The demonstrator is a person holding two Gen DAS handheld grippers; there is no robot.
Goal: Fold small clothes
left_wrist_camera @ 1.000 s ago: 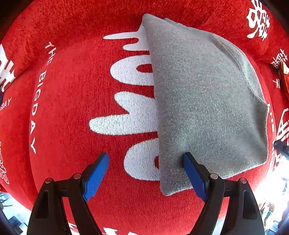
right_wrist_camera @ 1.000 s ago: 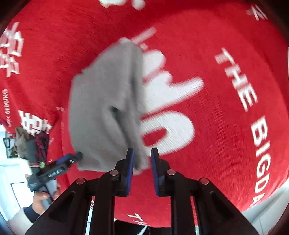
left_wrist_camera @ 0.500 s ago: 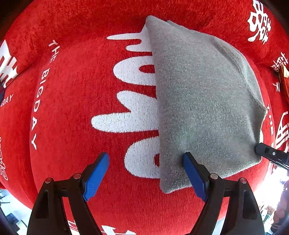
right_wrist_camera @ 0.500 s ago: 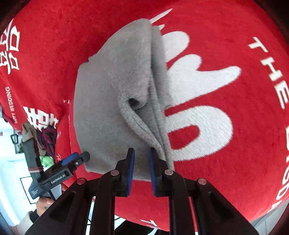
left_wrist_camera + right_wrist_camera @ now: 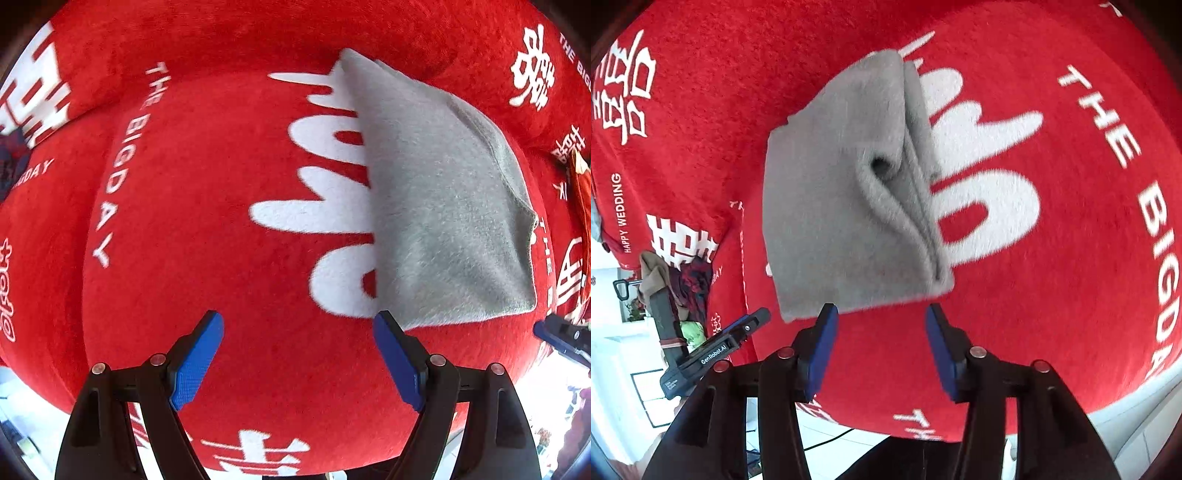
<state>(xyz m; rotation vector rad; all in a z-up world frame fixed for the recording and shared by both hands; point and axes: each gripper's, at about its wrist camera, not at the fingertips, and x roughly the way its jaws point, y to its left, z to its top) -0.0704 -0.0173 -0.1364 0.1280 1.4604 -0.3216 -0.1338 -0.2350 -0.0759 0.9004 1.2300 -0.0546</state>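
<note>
A small grey garment [image 5: 443,206] lies folded into a flat rectangle on the red cloth. It also shows in the right wrist view [image 5: 849,199], with its layered edges and a small opening on the right side. My left gripper [image 5: 299,358] is open and empty, drawn back from the garment's near left corner. My right gripper [image 5: 879,347] is open and empty, just short of the garment's near edge. The right gripper's tip [image 5: 561,336] shows at the right edge of the left wrist view. The left gripper [image 5: 716,350] shows at lower left in the right wrist view.
The red cloth [image 5: 207,229] with white lettering covers the whole surface. A pile of other clothes [image 5: 676,280] lies beyond the cloth's left edge in the right wrist view. The cloth's near edge drops off to a pale floor.
My right gripper opened and let go of the garment's edge, then drew back. My left gripper drew back from the garment's corner. The garment now lies folded flat.
</note>
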